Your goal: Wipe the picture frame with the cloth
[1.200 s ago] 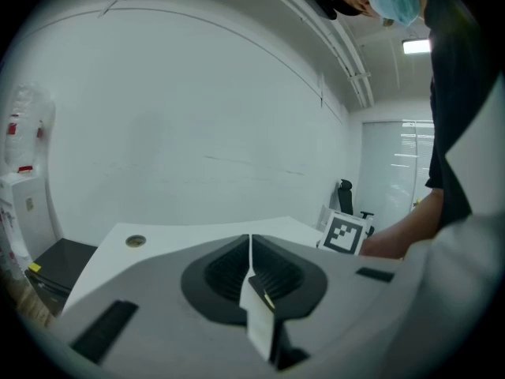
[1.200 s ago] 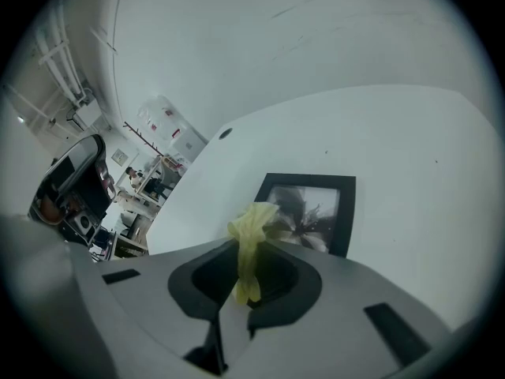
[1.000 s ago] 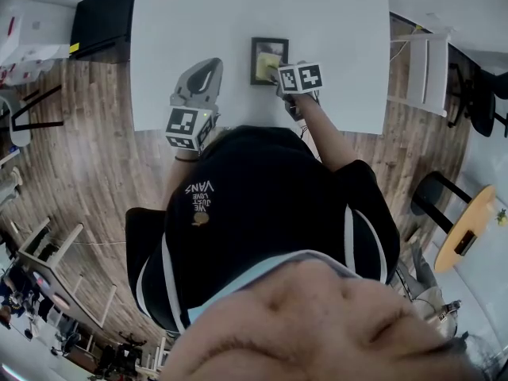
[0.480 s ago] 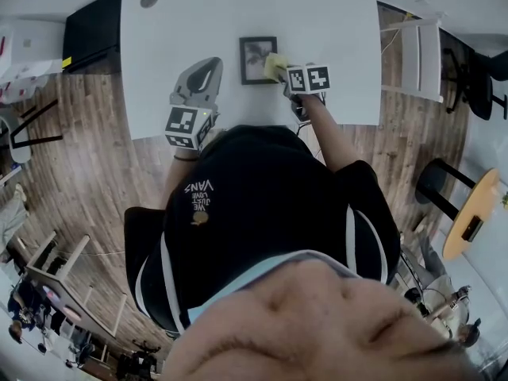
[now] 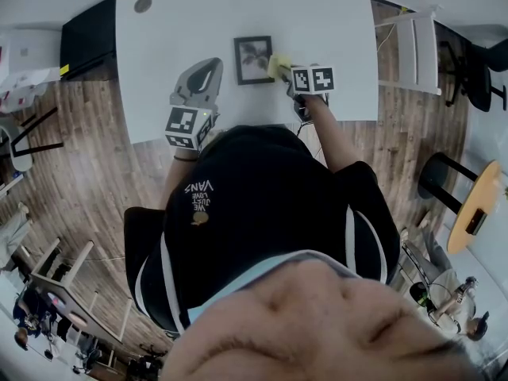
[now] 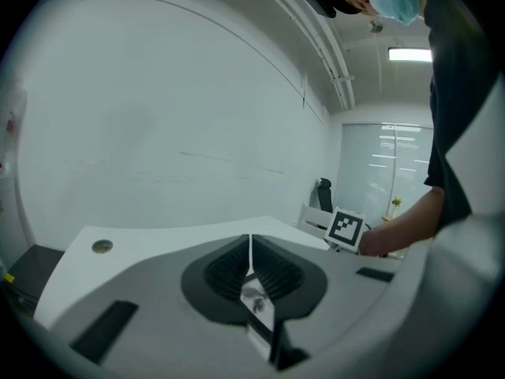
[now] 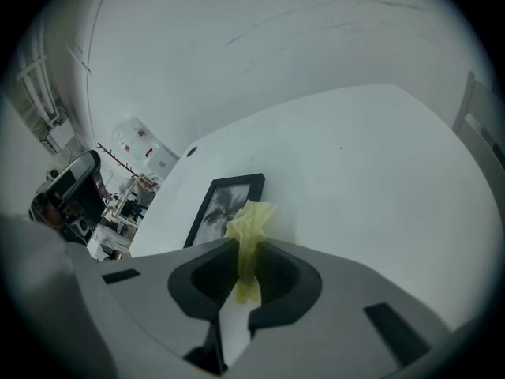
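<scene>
1. The right gripper [image 7: 246, 275] pinches the yellow cloth [image 7: 249, 226]. The frame [image 7: 221, 208] lies flat just ahead of it, slightly to its left.
2. The left gripper [image 6: 251, 275] is closed and empty above the white table [image 5: 317, 14].
3. A wooden floor [image 5: 87, 157] surrounds the table.

White table, black frame, yellow cloth

The table [image 5: 317, 14] is plain white. The picture frame [image 5: 254, 59] is black around a grey-and-white plant print, and the cloth [image 7: 249, 219] is pale yellow. The left gripper [image 6: 250, 251] and the right gripper [image 7: 246, 247] are light grey with black ribbed insides, and each carries a white cube with black square markers. The floor [image 5: 95, 173] is brown wood-grain planks. The person's shirt [image 5: 262, 205] is black with white lettering and white side stripes. The cabinet [image 5: 91, 26] at the far left is black and the chair [image 5: 417, 50] at the right is white.
</scene>
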The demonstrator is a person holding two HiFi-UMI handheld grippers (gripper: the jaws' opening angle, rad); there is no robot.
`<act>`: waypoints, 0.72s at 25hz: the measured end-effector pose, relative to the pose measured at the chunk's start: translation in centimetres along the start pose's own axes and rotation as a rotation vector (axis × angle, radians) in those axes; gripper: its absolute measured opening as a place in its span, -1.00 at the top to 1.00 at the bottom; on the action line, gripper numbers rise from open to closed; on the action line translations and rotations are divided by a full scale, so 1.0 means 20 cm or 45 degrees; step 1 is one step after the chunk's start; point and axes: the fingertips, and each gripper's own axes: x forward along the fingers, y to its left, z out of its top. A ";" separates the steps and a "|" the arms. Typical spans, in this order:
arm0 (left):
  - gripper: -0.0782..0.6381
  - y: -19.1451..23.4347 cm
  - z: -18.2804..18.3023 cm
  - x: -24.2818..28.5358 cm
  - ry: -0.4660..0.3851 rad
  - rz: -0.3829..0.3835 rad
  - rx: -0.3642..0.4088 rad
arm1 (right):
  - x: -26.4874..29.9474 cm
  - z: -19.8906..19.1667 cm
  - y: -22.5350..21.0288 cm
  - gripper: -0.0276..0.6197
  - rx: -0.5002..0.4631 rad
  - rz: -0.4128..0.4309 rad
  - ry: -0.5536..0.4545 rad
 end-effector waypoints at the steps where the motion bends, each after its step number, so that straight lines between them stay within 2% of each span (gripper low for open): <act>1: 0.73 0.00 0.00 0.00 -0.001 0.000 0.000 | 0.00 0.00 0.01 0.77 0.000 0.006 -0.005; 8: 0.73 0.01 -0.01 -0.04 0.001 0.024 -0.001 | 0.02 0.03 0.14 0.77 -0.020 0.085 -0.020; 18: 0.73 0.06 -0.05 -0.15 0.001 0.083 -0.017 | 0.13 0.01 0.41 0.77 -0.112 0.217 0.037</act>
